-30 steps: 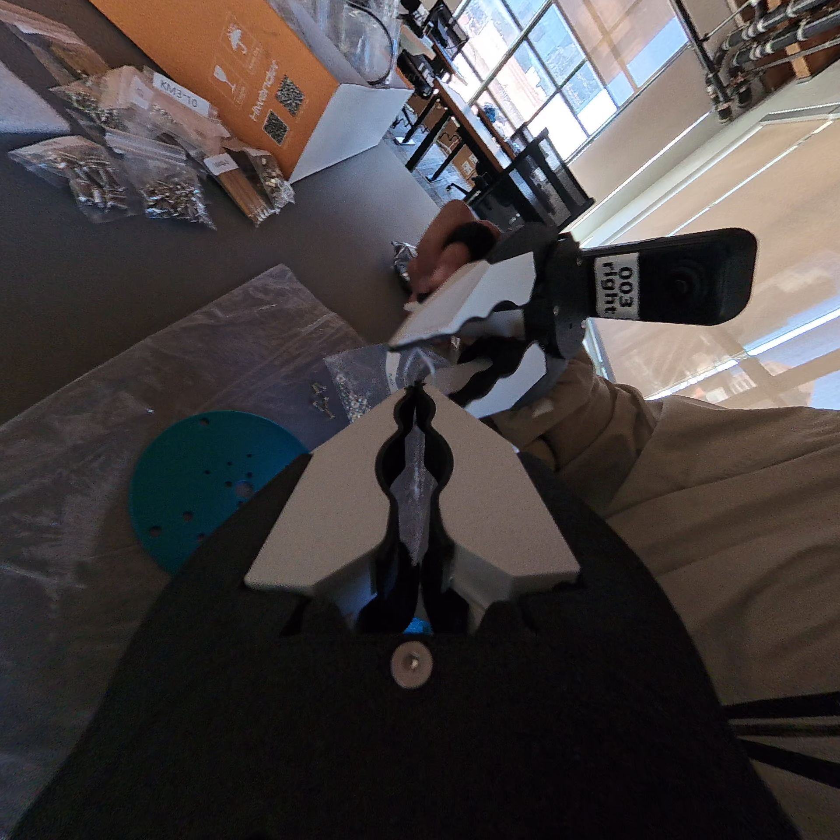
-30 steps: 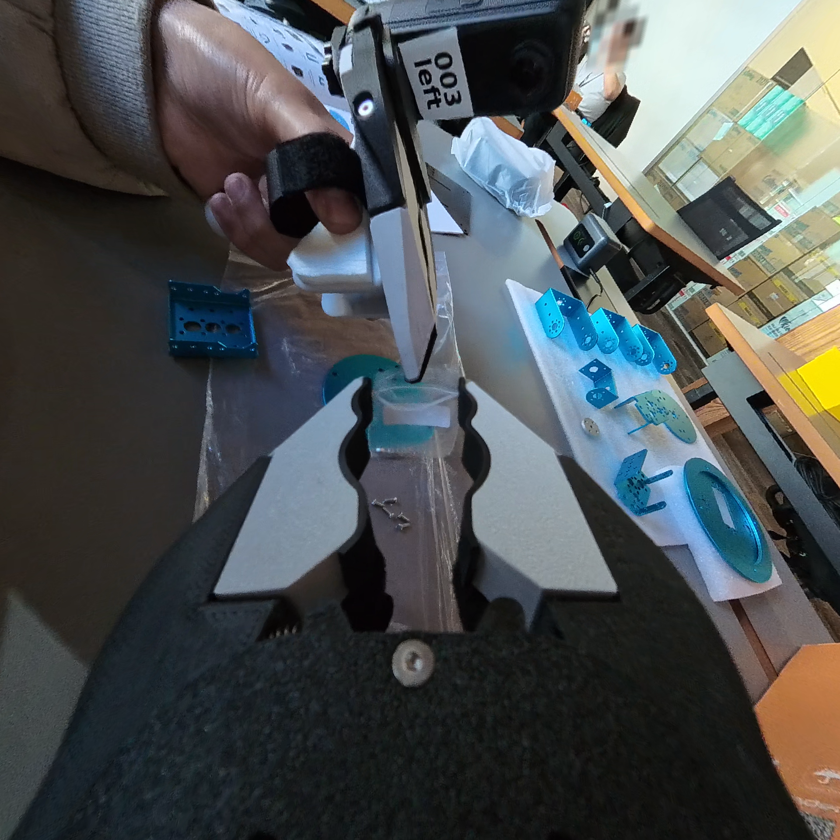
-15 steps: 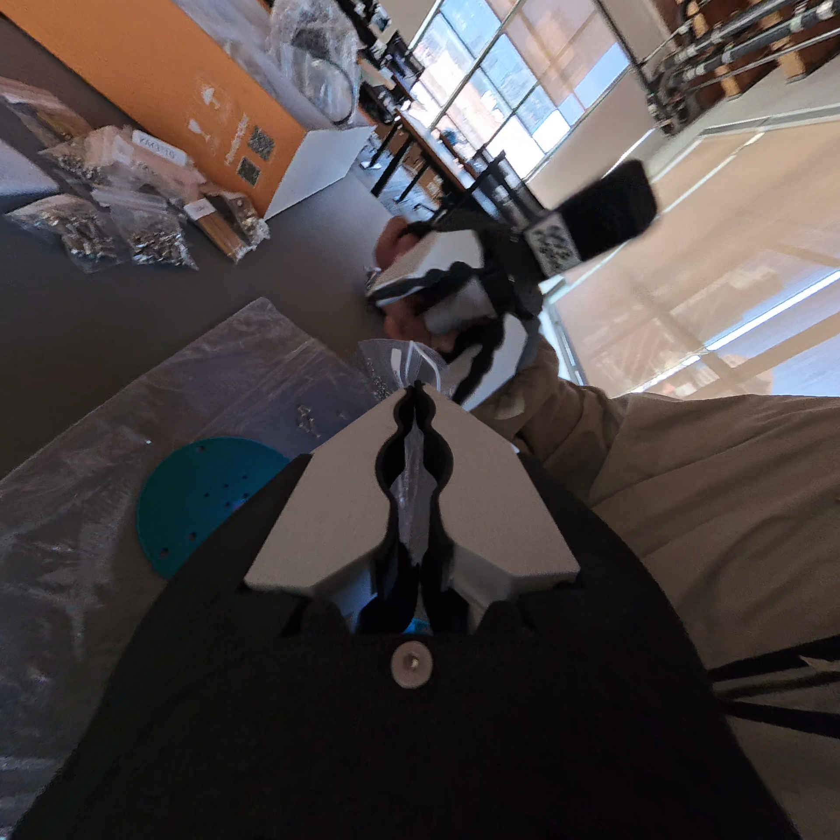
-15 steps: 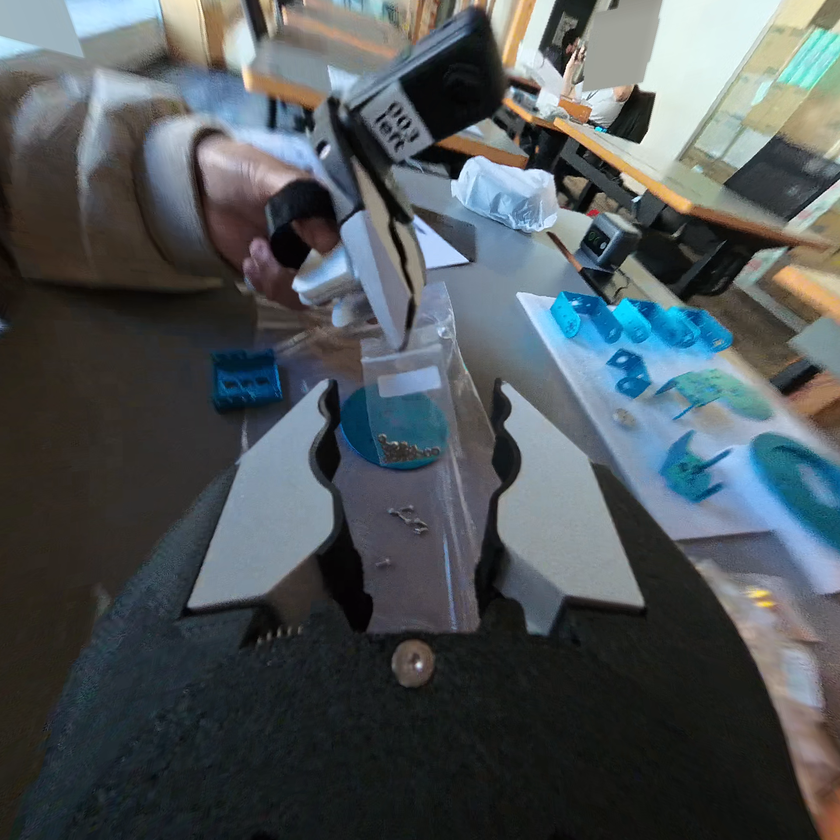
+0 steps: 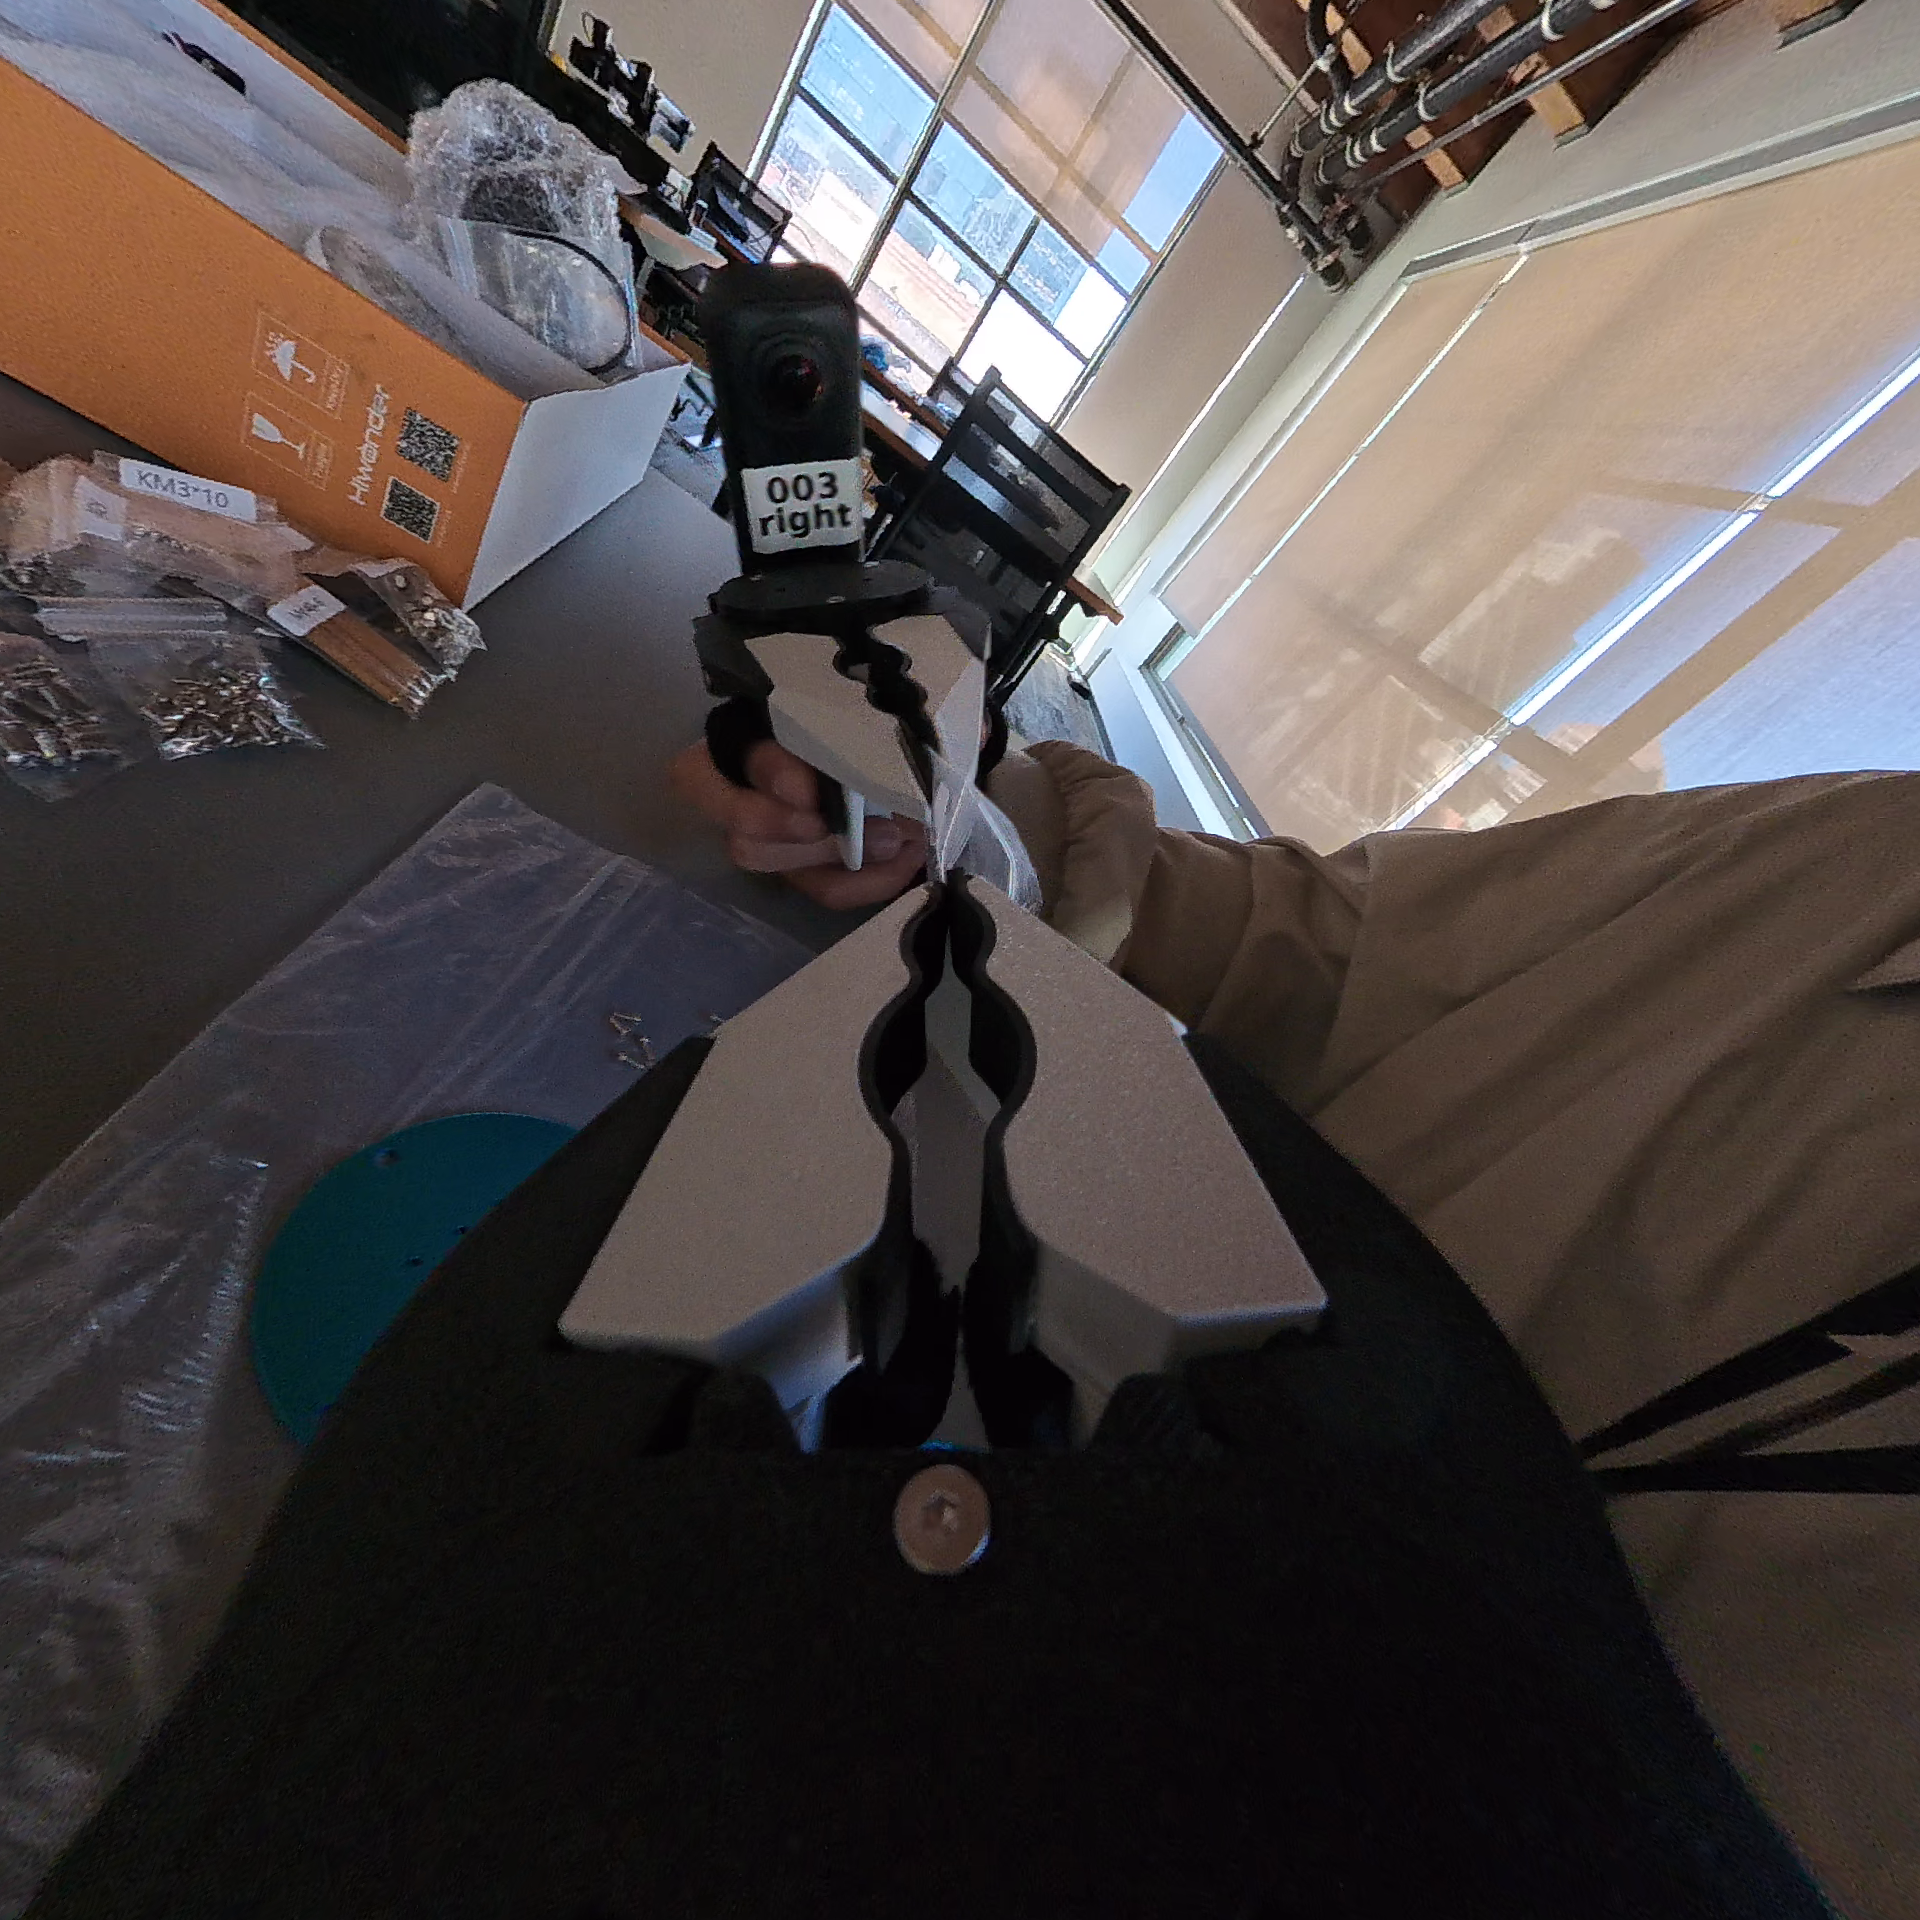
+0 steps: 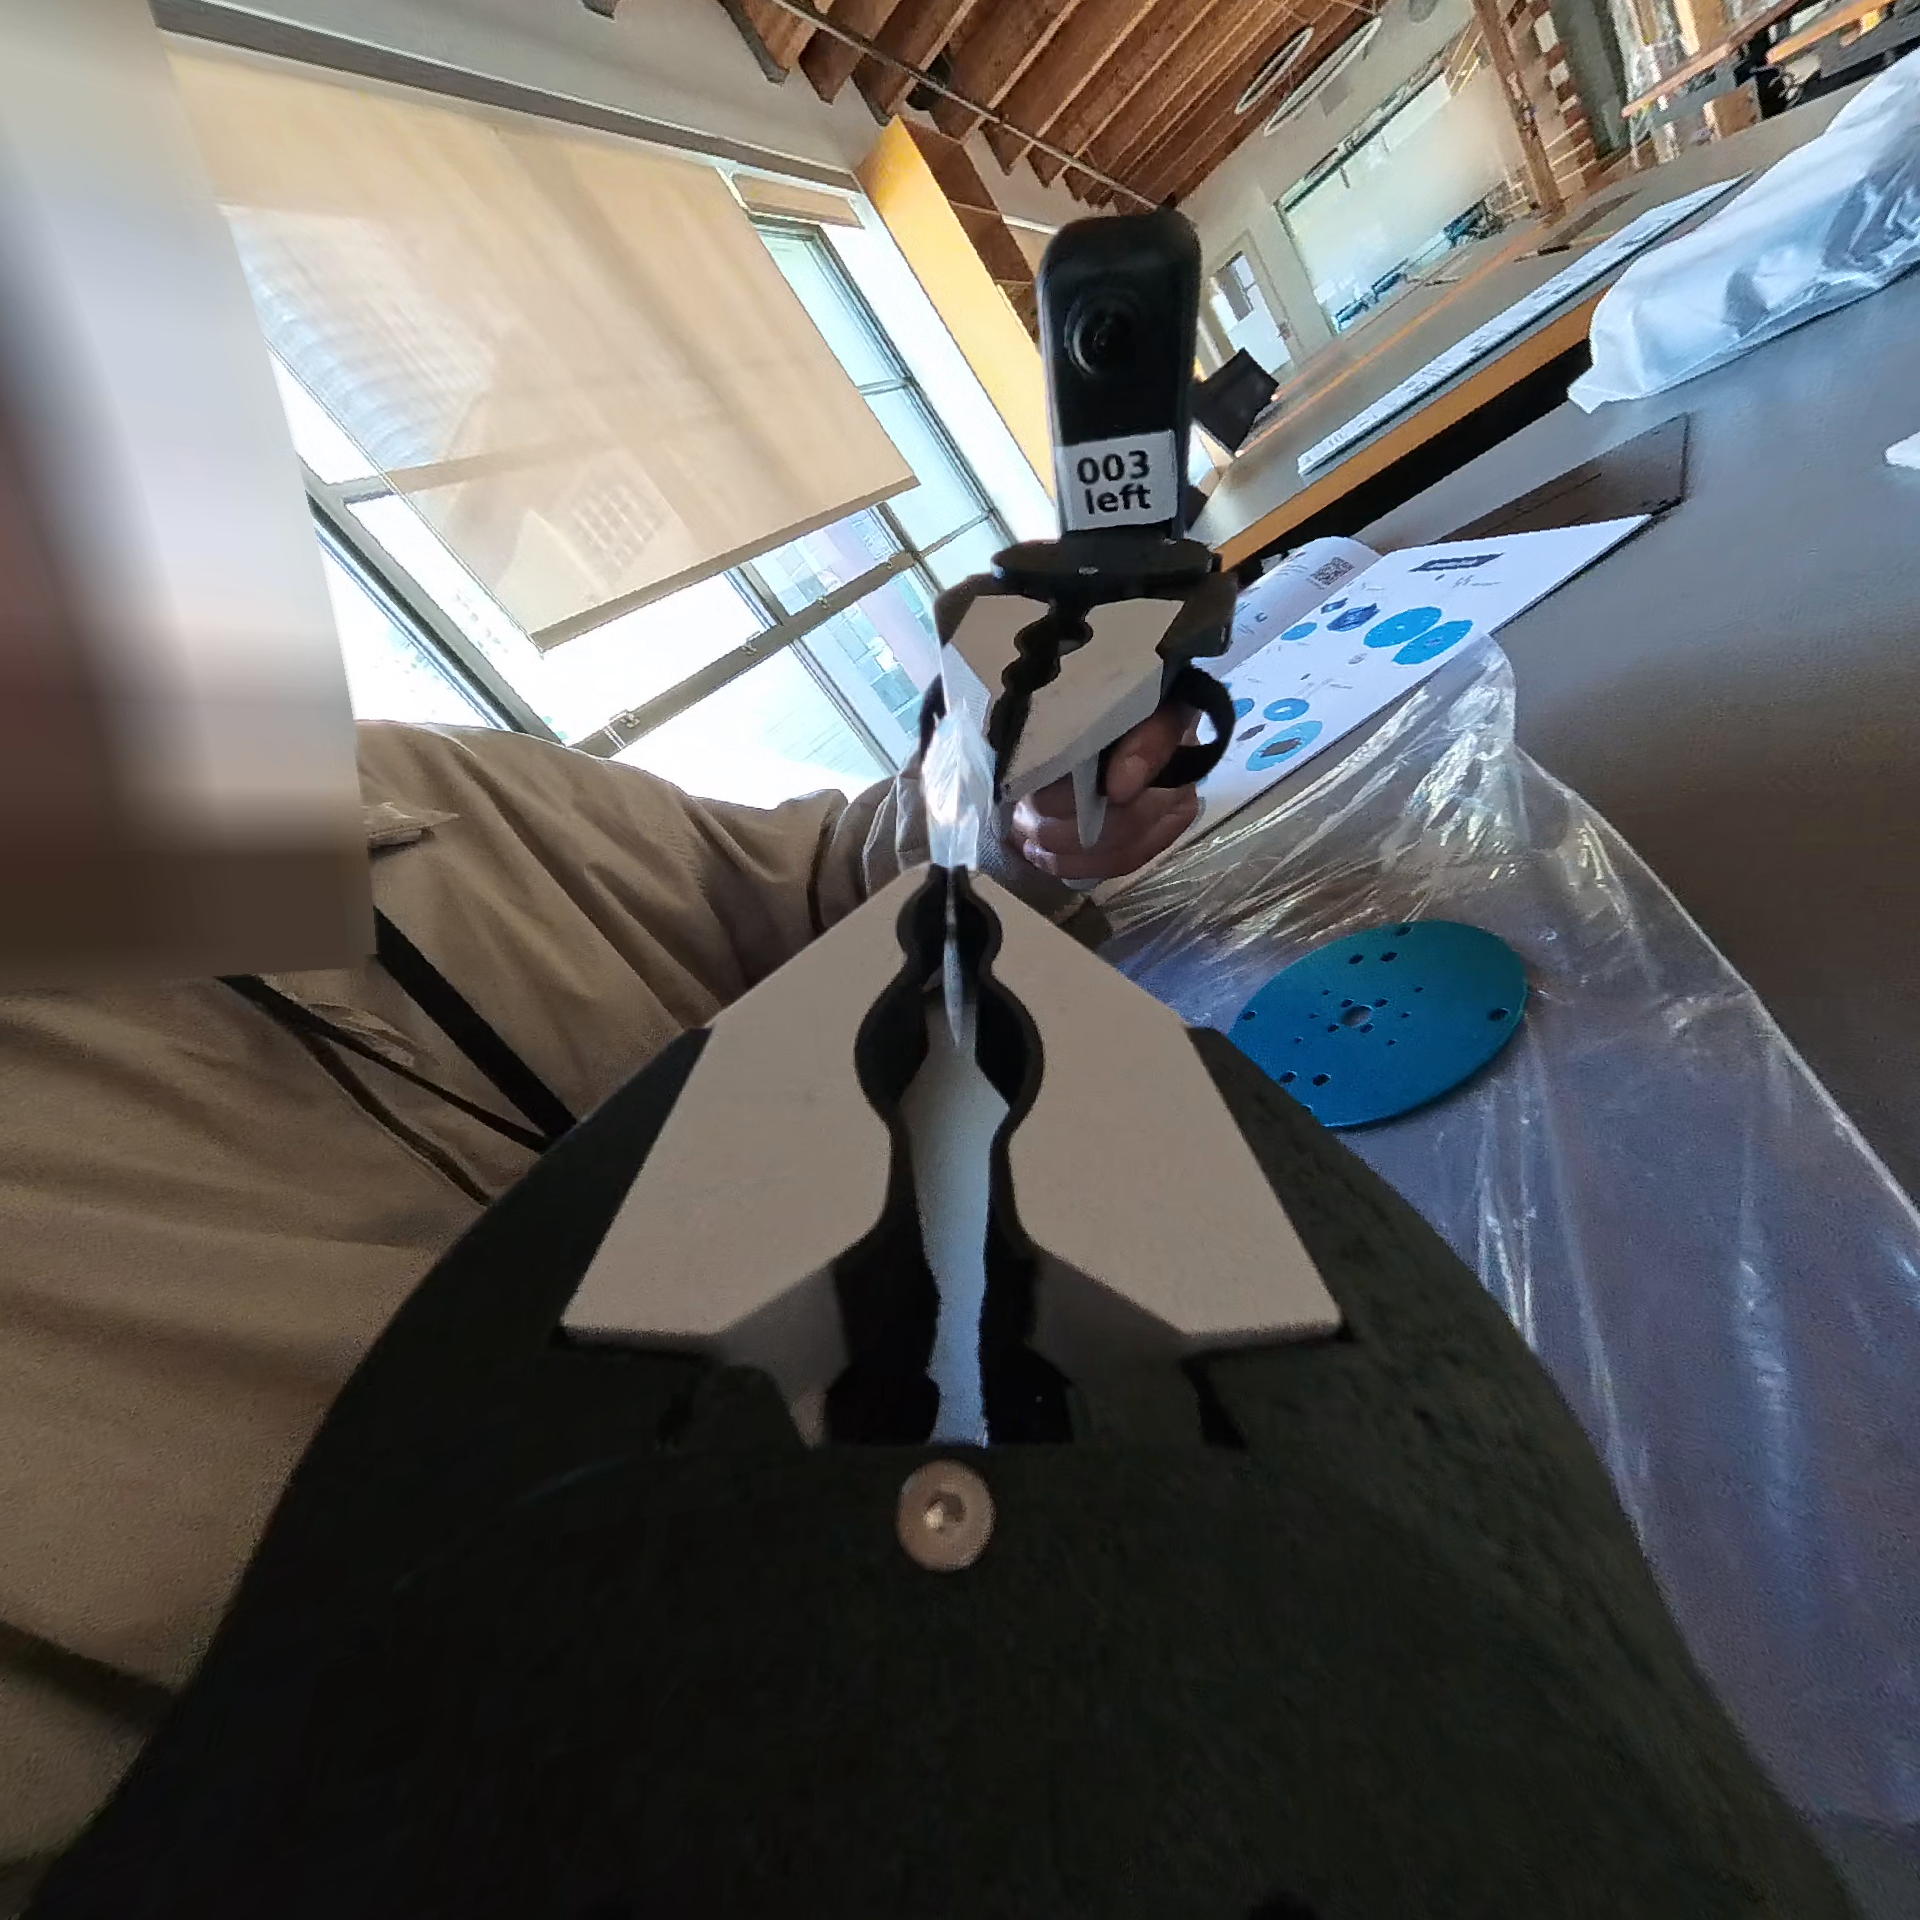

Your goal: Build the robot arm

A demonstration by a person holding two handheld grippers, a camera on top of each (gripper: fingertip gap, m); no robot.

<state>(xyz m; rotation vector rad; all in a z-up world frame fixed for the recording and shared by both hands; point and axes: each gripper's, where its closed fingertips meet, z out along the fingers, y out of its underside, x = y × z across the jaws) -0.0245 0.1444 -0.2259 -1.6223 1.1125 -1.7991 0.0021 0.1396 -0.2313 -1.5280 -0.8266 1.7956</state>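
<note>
A small clear plastic bag (image 5: 971, 826) hangs stretched in the air between my two grippers. My left gripper (image 5: 951, 891) is shut on one edge of it. My right gripper (image 6: 951, 881) is shut on the opposite edge, and the bag (image 6: 951, 790) shows as a thin crumpled strip. The grippers face each other tip to tip, a short way apart. The right gripper also shows in the left wrist view (image 5: 928, 795), and the left gripper in the right wrist view (image 6: 1001, 795). The bag's contents are hidden. A teal round plate with holes (image 6: 1382, 1023) lies on a clear plastic sheet (image 6: 1662, 1039) below.
A few loose screws (image 5: 629, 1039) lie on the plastic sheet (image 5: 416, 987) near the teal plate (image 5: 343, 1247). Bags of screws (image 5: 208, 707) and an orange box (image 5: 208, 332) sit at the far left. A printed sheet (image 6: 1403, 623) lies behind. The person's beige sleeve is close by. My two grippers' fingertips are within a few centimetres of each other.
My right gripper was open over the sheet; it has swung round to face the left gripper and shut on the bag. The left gripper has kept its hold and tilted up.
</note>
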